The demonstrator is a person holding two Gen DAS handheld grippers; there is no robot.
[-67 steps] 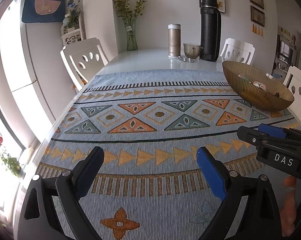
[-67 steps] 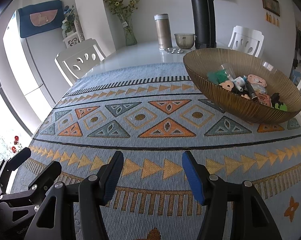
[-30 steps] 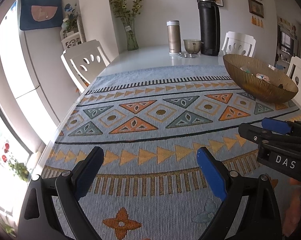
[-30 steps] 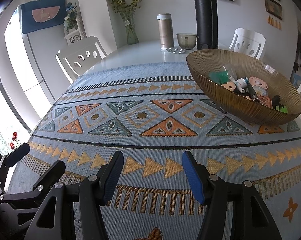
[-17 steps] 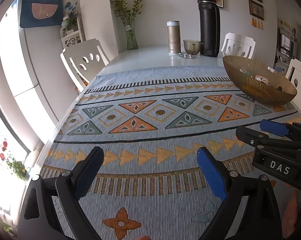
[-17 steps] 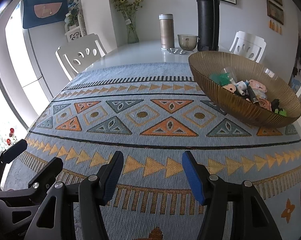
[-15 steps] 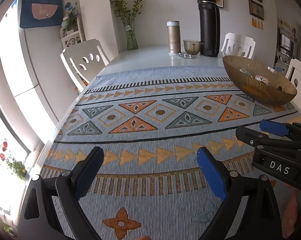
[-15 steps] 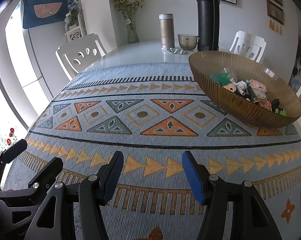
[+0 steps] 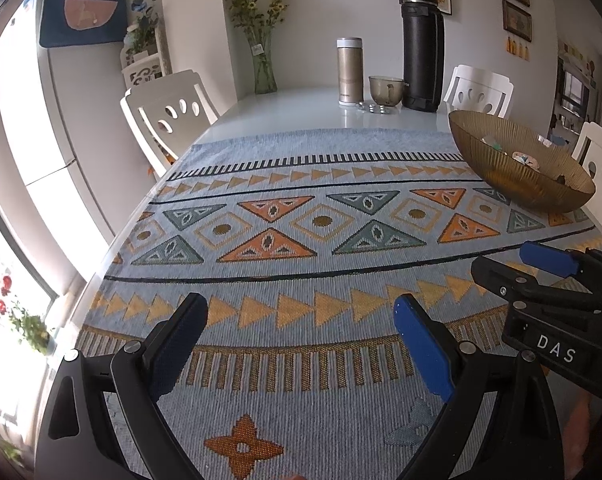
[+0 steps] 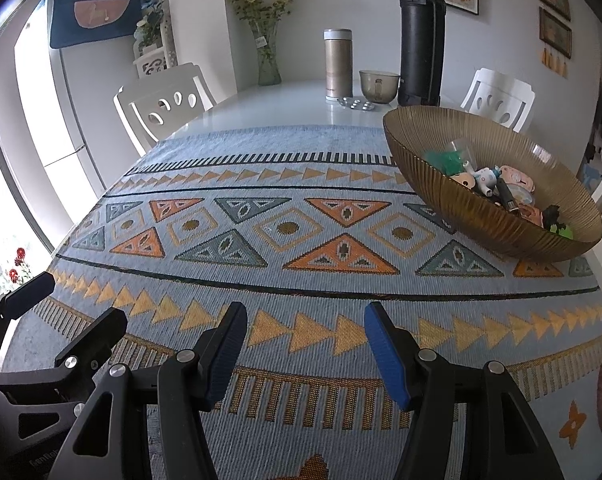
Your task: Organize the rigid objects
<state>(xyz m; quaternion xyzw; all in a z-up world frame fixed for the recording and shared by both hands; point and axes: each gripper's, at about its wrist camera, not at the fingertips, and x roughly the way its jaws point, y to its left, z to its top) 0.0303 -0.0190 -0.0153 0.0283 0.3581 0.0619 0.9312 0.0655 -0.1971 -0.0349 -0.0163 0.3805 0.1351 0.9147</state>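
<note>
Left hand-held gripper [image 9: 301, 344]: we see its jaws spread wide with nothing between them, low over the near edge of the patterned cloth [image 9: 321, 240].
Right hand-held gripper [image 10: 305, 348]: we log its jaws parted, holding nothing, also above the near part of the cloth; in the left wrist view it shows at the right edge [image 9: 541, 272].
Spacing: we note the two side by side and apart, the left one at the lower left of the right wrist view [image 10: 57, 320].
Bowl [image 10: 485, 224]: amber ribbed glass, on the far right of the cloth, well apart from both.
Rigid objects [image 10: 497, 188]: we see small pink, green, black and white pieces heaped inside the bowl; we cannot identify them singly.
Worktop [image 9: 301, 108]: white, glossy, bare beyond the cloth.
Far end: black flask [image 9: 423, 44], gold tumbler [image 9: 349, 70], glass cup [image 9: 387, 90] between them, flower vase [image 9: 264, 68] to the left.
Chairs: we count white chairs [image 9: 169, 112] around the worktop.
</note>
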